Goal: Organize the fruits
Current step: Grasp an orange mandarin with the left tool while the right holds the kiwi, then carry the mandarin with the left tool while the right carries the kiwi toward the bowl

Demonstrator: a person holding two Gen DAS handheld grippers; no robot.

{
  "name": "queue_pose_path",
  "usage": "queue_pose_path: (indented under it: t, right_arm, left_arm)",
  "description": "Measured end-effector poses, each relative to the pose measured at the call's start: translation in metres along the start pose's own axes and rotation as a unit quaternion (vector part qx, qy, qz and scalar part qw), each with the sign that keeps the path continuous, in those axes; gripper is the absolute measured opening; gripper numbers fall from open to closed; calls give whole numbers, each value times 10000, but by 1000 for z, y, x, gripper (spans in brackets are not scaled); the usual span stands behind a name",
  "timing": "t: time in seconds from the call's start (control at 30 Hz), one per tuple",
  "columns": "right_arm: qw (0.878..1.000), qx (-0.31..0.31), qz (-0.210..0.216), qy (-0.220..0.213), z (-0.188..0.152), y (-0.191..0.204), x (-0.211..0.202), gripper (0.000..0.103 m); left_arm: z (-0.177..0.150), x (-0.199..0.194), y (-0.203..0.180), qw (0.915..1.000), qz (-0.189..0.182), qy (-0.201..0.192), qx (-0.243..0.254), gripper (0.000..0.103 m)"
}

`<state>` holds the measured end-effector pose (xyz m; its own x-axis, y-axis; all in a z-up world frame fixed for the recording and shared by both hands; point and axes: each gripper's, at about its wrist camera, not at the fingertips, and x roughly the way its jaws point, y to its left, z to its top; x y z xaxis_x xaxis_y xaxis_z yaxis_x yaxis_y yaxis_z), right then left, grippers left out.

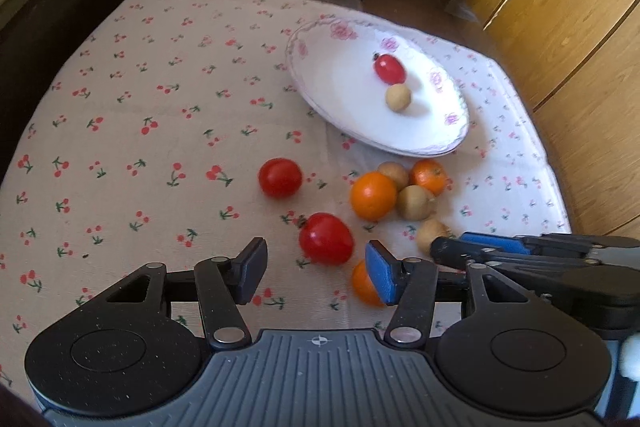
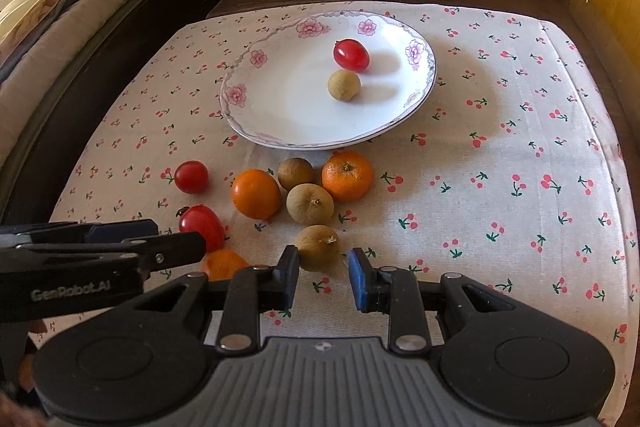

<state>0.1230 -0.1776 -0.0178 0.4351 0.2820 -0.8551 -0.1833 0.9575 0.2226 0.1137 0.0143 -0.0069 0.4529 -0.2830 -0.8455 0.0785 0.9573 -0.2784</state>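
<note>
fruit lies scattered on the cherry-print tablecloth point(image 1: 140, 115) in the left wrist view, and the left gripper point(image 1: 316, 273) hangs spread and empty over it. the nearest cherry tomato point(image 1: 326, 238) sits at twelve o'clock from the gap between the fingers, just beyond the tips, its long axis slanting toward two o'clock. a tangerine point(image 1: 364, 287) is half hidden behind the blue pad of the finger on the right of this view. further out at one o'clock are two more tangerines and some longans in a cluster, and a second cherry tomato point(image 1: 280, 177) at eleven o'clock. the floral plate point(image 1: 320, 83) at one o'clock already holds one cherry tomato and one longan. the right gripper point(image 1: 448, 247) enters from three o'clock, beside another longan point(image 1: 430, 233).

in the right wrist view the right gripper point(image 2: 323, 277) is likewise spread with nothing between its pads. that longan point(image 2: 317, 247) lies at twelve o'clock, just past the fingertips and a shade toward the left pad, stem pointing to two o'clock. judged from this, the right hand is nearer the longan and the left nearer the tomato. the left gripper point(image 2: 192, 241) reaches in from nine o'clock, its body printed "genrobot.ai". the plate point(image 2: 280, 131) lies well beyond at twelve o'clock.
</note>
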Motion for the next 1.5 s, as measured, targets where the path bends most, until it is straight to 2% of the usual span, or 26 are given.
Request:
queue_pose_path:
  t: [0.23,0.27,0.63,0.8,0.9,0.97,1.03,1.3,1.5]
  right_arm:
    - [10000,44,-8,-42,0,-6,-3,28]
    - [10000,49,-13,-46,1,-7,-2,28]
    - [9999,132,48,3,4,-11,2,28]
    - [10000,44,28,34,5,-8,5,28]
    - [10000,-23,9,48,5,-5,6,28]
    - [9999,-139,-41,50,5,0,7,28]
    - [9995,-282,-110,49,4,5,7,28]
    - [9981,-565,-226,52,3,15,10,26]
    - [9990,-415,-56,174,4,10,17,27]
  left_arm:
    - [-8,-3,-24,9994,-160,-22,310,62]
    - [-9,-2,-27,9992,-174,1,359,60]
    - [-18,20,-37,9980,6,271,570,59]
    - [-19,24,-46,9967,154,171,775,57]
    - [-21,24,-49,9954,257,129,911,50]
    - [-22,23,-49,9952,262,119,937,44]
    - [-23,21,-48,9953,250,122,928,43]
    - [-24,21,-50,9946,227,115,1008,42]
    - [-24,22,-49,9945,234,113,1011,43]
